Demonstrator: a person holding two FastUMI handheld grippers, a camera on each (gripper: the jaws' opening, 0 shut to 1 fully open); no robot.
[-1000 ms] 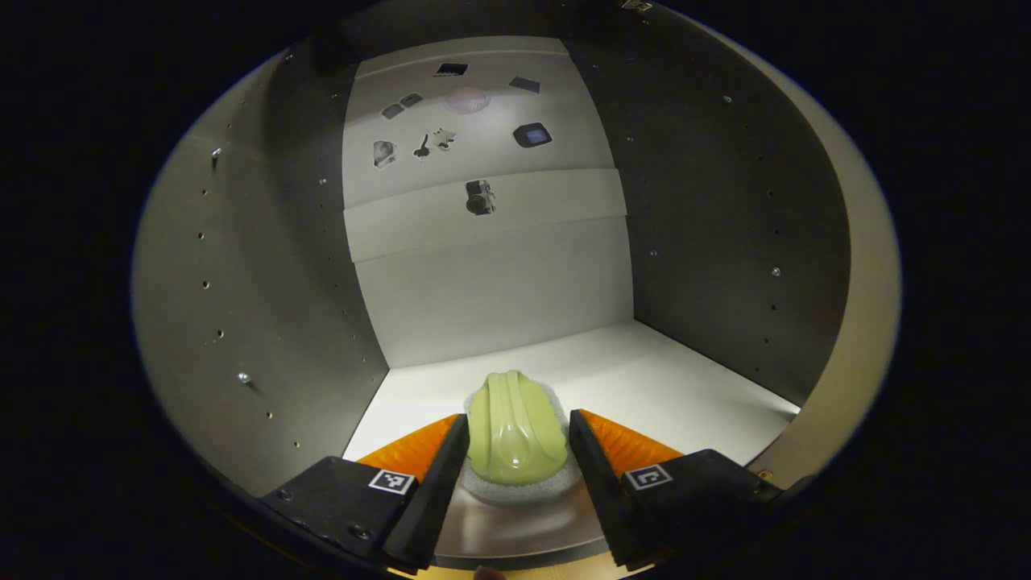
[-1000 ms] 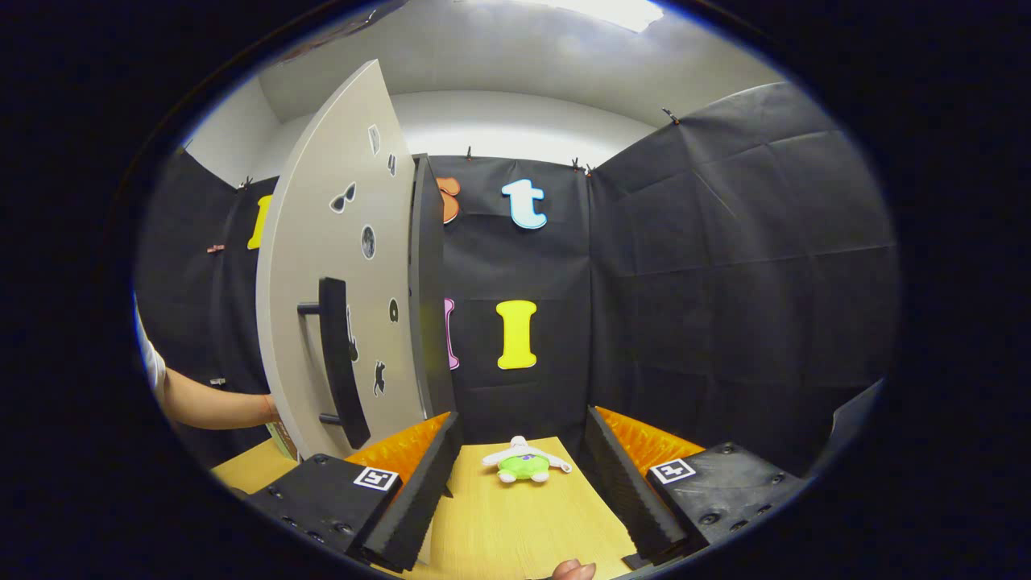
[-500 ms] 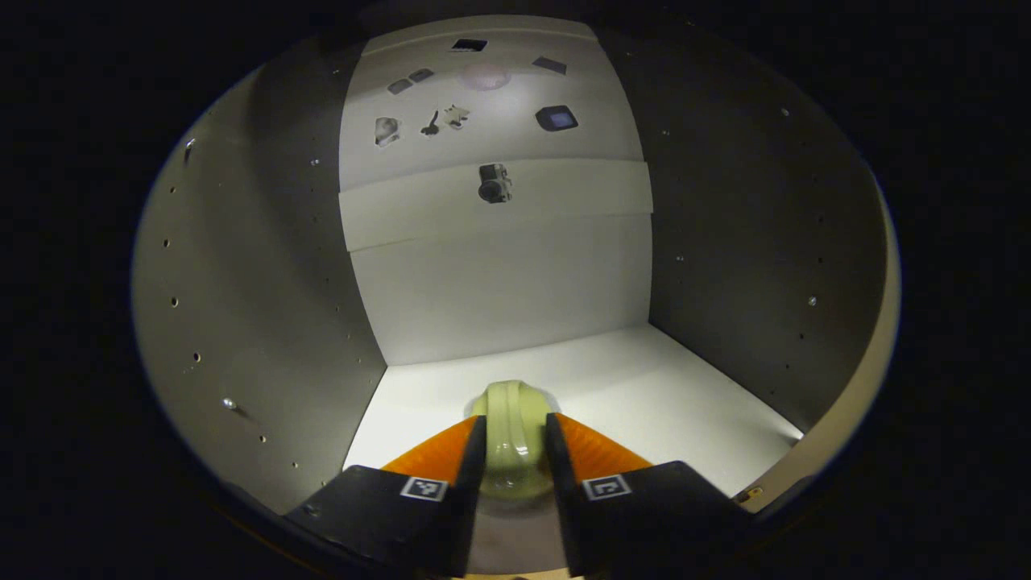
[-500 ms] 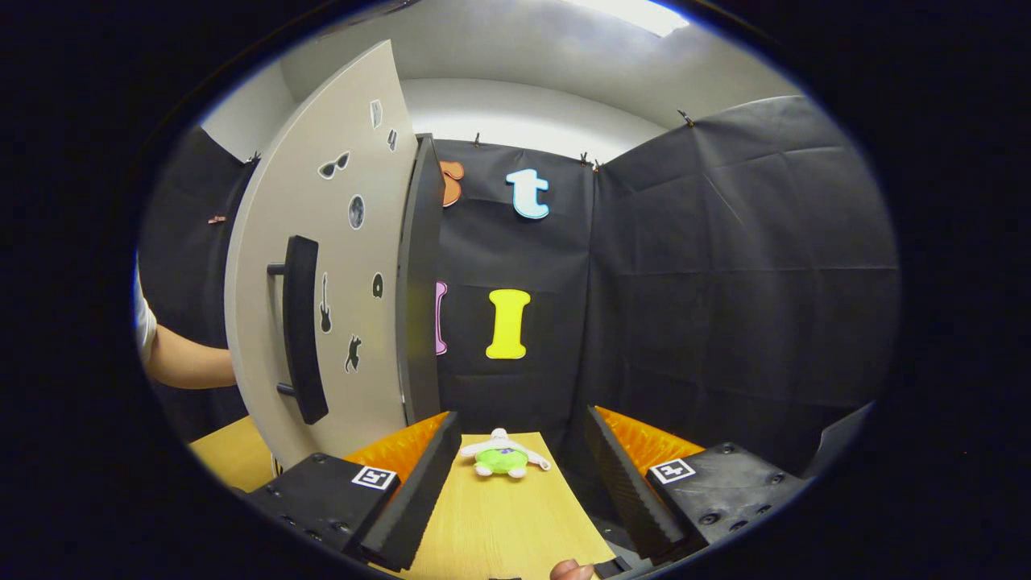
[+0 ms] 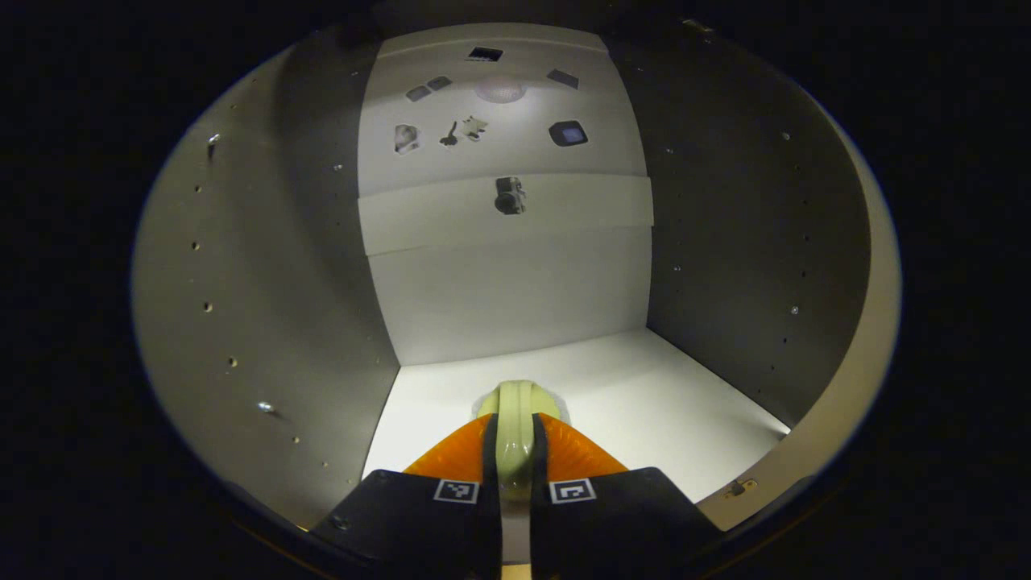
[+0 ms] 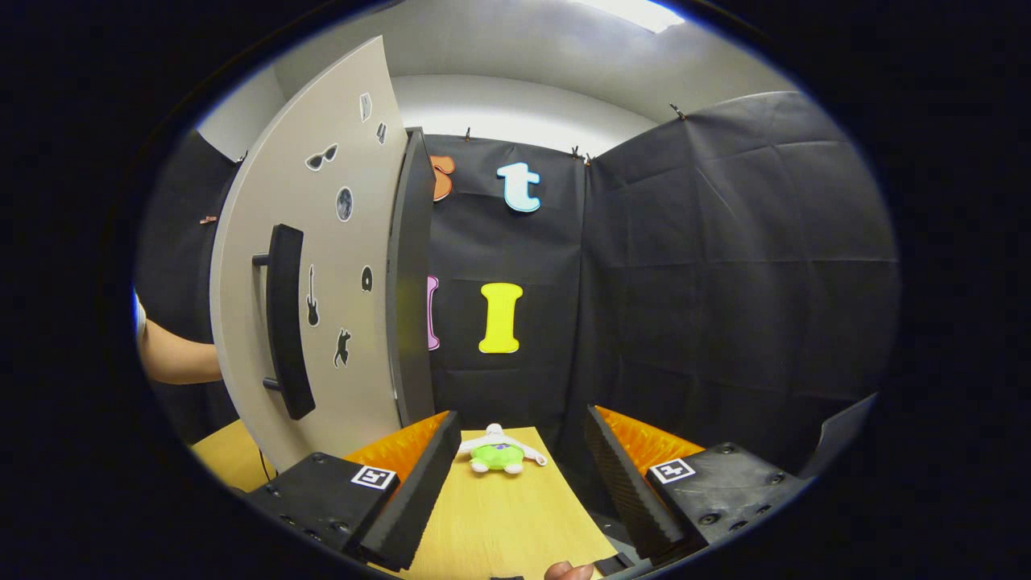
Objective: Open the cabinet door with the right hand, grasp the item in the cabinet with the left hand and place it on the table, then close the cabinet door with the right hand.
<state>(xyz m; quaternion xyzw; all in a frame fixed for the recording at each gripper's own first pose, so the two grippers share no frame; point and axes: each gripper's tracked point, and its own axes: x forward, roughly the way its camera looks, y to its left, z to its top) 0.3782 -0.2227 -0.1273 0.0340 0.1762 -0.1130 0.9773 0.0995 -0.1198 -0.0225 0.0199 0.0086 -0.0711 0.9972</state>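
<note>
In the left gripper view, the left gripper [image 5: 515, 451] pinches a pale green ridged soft item [image 5: 515, 427] between both fingers, low over the white cabinet floor [image 5: 660, 403] (grey walls either side).

In the right gripper view, the right gripper [image 6: 519, 467] is spread wide above the light wooden table [image 6: 499, 524], the grey stickered cabinet door [image 6: 322, 266] swung open, a small green-and-white plush toy [image 6: 498, 455] beyond.

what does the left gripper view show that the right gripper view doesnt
Left gripper view: the cabinet interior, stickers on its back panel, and the left gripper with jaws pressed on a pale green item on the cabinet floor.

Right gripper view: the open cabinet door with its black handle, a small green and white plush toy on the wooden table, a person's arm behind the door, and the right gripper, jaws apart.

Shared: parts of one cabinet.
</note>
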